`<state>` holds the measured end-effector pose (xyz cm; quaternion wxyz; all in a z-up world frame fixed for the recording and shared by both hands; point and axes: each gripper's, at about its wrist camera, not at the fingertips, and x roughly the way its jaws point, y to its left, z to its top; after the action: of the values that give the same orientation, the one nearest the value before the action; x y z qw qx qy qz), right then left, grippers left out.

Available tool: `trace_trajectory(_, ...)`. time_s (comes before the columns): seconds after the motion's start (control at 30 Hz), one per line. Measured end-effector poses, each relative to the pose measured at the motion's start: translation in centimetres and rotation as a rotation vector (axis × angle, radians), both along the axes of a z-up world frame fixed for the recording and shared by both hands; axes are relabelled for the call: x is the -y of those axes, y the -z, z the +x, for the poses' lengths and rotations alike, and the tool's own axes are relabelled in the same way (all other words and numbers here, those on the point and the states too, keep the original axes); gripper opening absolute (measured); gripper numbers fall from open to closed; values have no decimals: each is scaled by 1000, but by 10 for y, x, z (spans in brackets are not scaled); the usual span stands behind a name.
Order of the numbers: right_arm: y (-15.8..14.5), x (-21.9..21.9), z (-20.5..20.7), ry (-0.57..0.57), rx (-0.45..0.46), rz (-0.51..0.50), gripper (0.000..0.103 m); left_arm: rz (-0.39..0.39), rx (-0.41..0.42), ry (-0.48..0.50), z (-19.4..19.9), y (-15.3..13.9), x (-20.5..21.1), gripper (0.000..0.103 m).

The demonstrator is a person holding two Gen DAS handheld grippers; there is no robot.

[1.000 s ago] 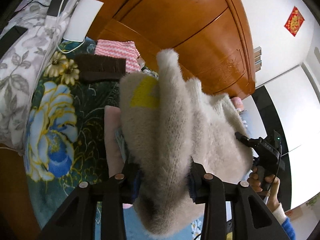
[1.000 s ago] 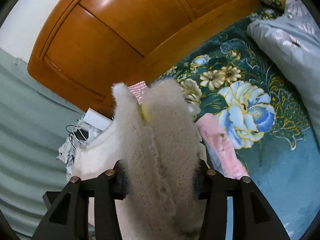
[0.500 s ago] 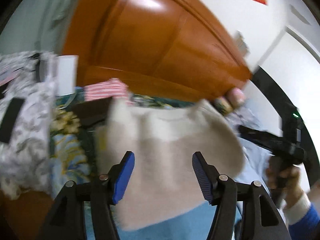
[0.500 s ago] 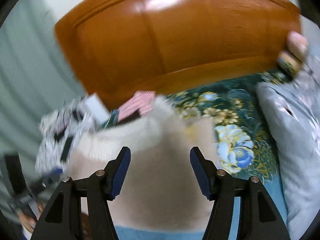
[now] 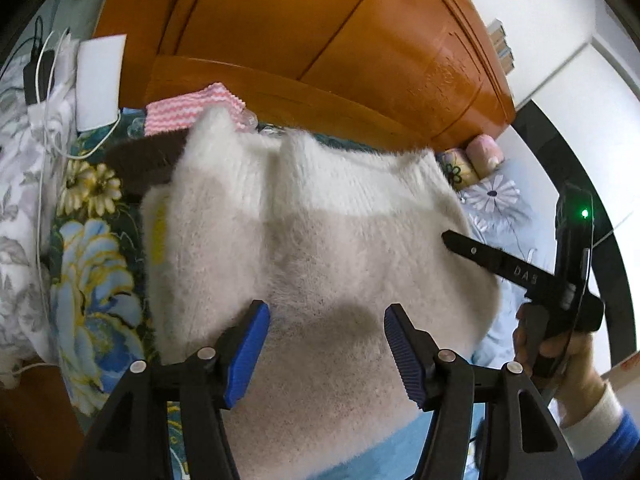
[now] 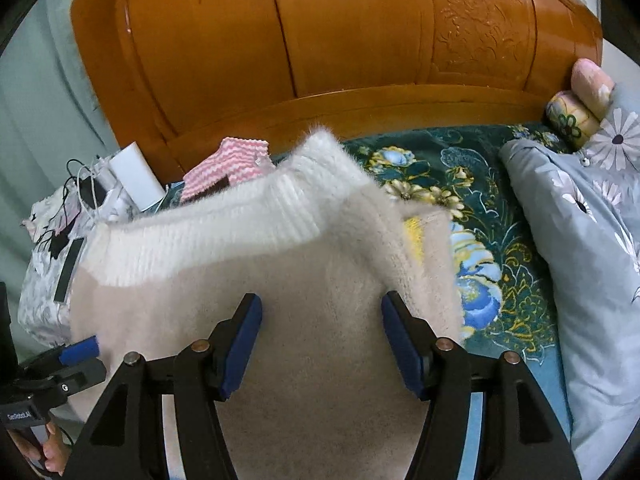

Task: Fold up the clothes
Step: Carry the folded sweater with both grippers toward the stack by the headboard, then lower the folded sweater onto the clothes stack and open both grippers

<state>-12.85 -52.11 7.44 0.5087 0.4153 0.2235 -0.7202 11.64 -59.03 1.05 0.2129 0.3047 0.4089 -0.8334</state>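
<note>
Left gripper point(image 5: 326, 354): jaws apart, nothing between the blue pads, hovering over the sweater point(image 5: 320, 248). Right gripper point(image 6: 320, 344): likewise apart and empty, above the same sweater point(image 6: 248, 320).

Sweater: lying on the bed point(image 6: 472, 168), doubled over, with the white ribbed band point(image 6: 224, 236) on top toward the headboard point(image 6: 320, 40) and a yellow patch point(image 6: 412, 236) peeking out at one edge. Edges look uneven there, one corner standing up.

Judging by that: fold laid but not tidy, or partway to another fold. Either way, worth pressing flat and squaring edges before any further grasp; pinching only a thin edge, not the bulk, since fluffy knit slips and bunches.

Count: one cream sweater, one pink striped cloth point(image 6: 228, 164), one dark folded piece point(image 5: 148, 158), two grippers, one grey duvet point(image 6: 580, 240).
</note>
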Motion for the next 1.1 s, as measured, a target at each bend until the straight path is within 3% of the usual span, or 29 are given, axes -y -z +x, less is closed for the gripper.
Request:
trace_trajectory(0.2,-18,-10,9,23,-8,-3,64,-24,45,8,-1,-14,-10,65)
trace_trajectory(0.33,-36,-24,19,43,-41,10,64,-16,30,-7,12,-25,-20,65)
trace_trajectory(0.5,-51,-53,36,69,-80,10,75,-27,59,2,26,-31,-39,65)
trace_trajectory(0.7,-49,-82,57,80,-89,7,83,-29,29,4,52,-32,-69,83)
trace_trajectory(0.77,-46,-87,65,74,-108,8,91,-32,24,5,59,-32,-78,84)
trace_trajectory(0.97,-37,-102,92,55,-166,12,92,-55,36,15,68,-28,-95,85)
trace_trajectory(1.03,-34,-107,100,48,-185,13,101,-64,41,16,71,-26,-99,98)
trace_trajectory(1.1,-31,-108,104,45,-195,18,103,-61,30,15,73,-24,-101,103)
